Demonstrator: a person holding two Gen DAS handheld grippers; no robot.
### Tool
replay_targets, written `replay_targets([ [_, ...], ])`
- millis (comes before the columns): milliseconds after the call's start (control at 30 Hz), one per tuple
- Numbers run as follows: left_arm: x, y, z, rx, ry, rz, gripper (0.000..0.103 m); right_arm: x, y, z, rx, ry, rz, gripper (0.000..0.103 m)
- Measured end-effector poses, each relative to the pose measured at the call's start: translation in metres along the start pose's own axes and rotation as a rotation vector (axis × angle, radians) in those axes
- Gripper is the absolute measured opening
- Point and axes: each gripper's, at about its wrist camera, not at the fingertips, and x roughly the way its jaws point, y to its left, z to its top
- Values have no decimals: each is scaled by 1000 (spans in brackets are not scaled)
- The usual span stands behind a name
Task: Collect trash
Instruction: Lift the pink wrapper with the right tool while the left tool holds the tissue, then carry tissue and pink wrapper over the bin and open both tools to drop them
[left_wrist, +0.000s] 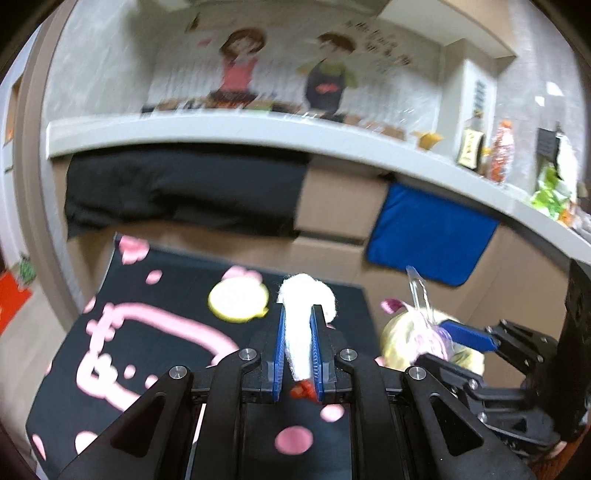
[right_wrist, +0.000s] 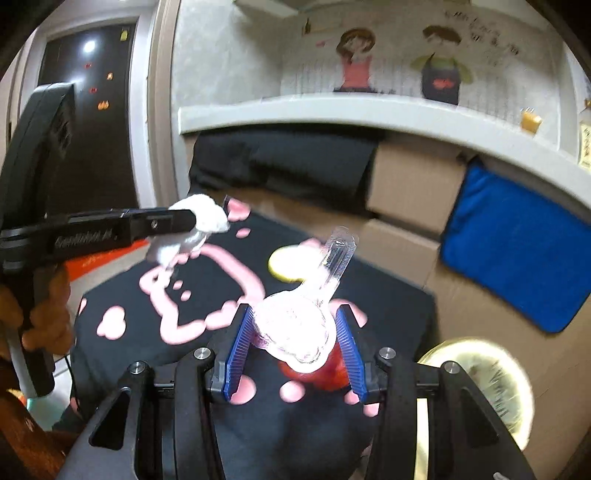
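A: Left wrist view: left claw (left_wrist: 300, 325) pinched a white tissue wad (left_wrist: 308, 295), centre frame.
B: Right claw (right_wrist: 295, 328) clamped clear plastic packaging (right_wrist: 295, 325), 6 o'clock. Advice: keep both grips firm.

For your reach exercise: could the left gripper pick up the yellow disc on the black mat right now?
Probably not yet. The left gripper is shut on a white wad, so its jaws are full, though the yellow disc on the mat lies uncovered.

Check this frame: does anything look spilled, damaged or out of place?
Nothing spilled or broken. Both pieces of trash are held clear of the black mat: white wad in the left gripper, clear plastic packaging in the right gripper. A yellow disc still lies on the mat.
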Motion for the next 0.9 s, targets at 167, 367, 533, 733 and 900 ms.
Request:
replay_targets([
  [167,-11,-38,23,71,-93,-13,13,-32,-28,21,16,-79,-59,44],
  [367,-11,-76,41,125,-179,-16,13,-58,-62,29,44,-133,-136,44],
  [533,6,-106,41,131,-176,-45,13,-71,-92,25,68,-138,-196,44],
  [733,37,-147,29,156,-120,-122,13,-83,-131,5,114,-118,-268,44],
  [900,71,-178,20,169,-54,-181,13,-86,-161,-12,163,-92,-308,44],
])
